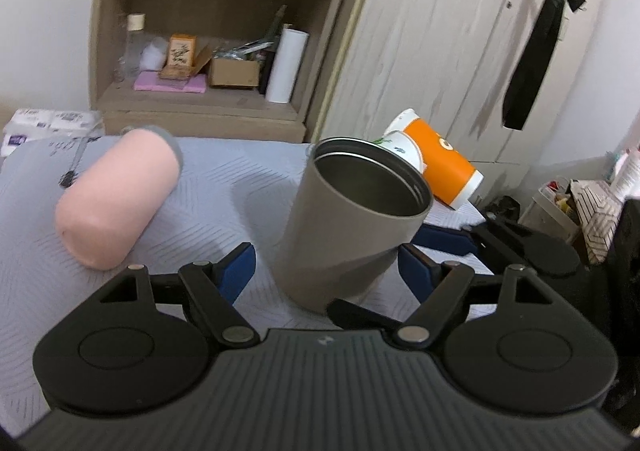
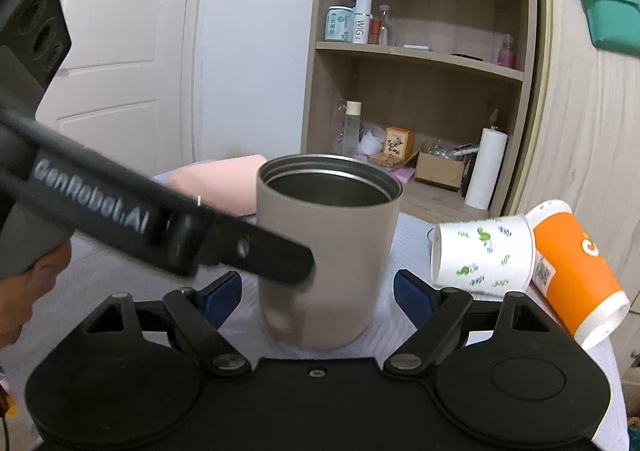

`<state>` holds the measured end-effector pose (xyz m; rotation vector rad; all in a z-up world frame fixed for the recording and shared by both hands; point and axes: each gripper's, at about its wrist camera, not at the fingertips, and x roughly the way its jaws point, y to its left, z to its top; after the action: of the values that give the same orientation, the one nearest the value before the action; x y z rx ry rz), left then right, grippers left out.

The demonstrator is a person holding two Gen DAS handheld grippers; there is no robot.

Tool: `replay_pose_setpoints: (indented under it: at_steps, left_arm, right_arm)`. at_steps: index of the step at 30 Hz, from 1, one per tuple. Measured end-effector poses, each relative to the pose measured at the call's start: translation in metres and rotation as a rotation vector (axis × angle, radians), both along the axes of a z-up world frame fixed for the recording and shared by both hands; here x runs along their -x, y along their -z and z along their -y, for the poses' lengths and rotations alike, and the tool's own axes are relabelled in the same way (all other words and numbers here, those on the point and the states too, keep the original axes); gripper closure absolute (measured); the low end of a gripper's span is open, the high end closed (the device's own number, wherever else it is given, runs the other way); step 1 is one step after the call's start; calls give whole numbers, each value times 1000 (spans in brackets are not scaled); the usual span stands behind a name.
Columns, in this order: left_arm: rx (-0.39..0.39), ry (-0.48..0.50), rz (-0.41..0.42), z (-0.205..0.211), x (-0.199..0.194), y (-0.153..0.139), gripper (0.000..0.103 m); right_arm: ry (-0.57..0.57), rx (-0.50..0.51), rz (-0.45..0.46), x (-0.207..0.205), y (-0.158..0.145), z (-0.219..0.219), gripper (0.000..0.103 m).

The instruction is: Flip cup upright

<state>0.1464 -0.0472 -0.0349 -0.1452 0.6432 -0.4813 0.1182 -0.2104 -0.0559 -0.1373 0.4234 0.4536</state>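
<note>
A grey metal cup [image 1: 348,223] stands upright, mouth up, on the pale quilted surface [image 1: 224,187]; it also shows in the right wrist view [image 2: 326,251]. My left gripper [image 1: 326,263] is open, its blue pads on either side of the cup's base with gaps showing. My right gripper [image 2: 318,291] is open too, its blue pads wide apart around the cup's lower part. The left gripper's black finger [image 2: 264,255] crosses in front of the cup in the right wrist view. The right gripper's fingers [image 1: 460,239] show at the right in the left wrist view.
A pink cup [image 1: 120,199] lies on its side to the left. A white printed paper cup [image 2: 484,255] and an orange paper cup [image 2: 576,271] lie on their sides to the right. A wooden shelf [image 1: 208,31] with bottles and boxes stands behind.
</note>
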Motion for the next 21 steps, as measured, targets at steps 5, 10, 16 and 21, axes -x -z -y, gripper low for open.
replay_pose_setpoints:
  at_steps: [5, 10, 16, 21]
  left_arm:
    - [21, -74, -21, -8, 10, 1, 25]
    - [17, -122, -23, -18, 28, -3, 25]
    - [-65, -211, -5, -20, 55, -16, 25]
    - [-107, -222, -16, -23, 72, -26, 25]
  right_arm:
    - [22, -38, -6, 14, 1, 4, 16]
    - [45, -41, -17, 29, -3, 8, 16]
    - [120, -17, -60, 45, -9, 14, 16]
    - [159, -9, -59, 64, -22, 18, 16]
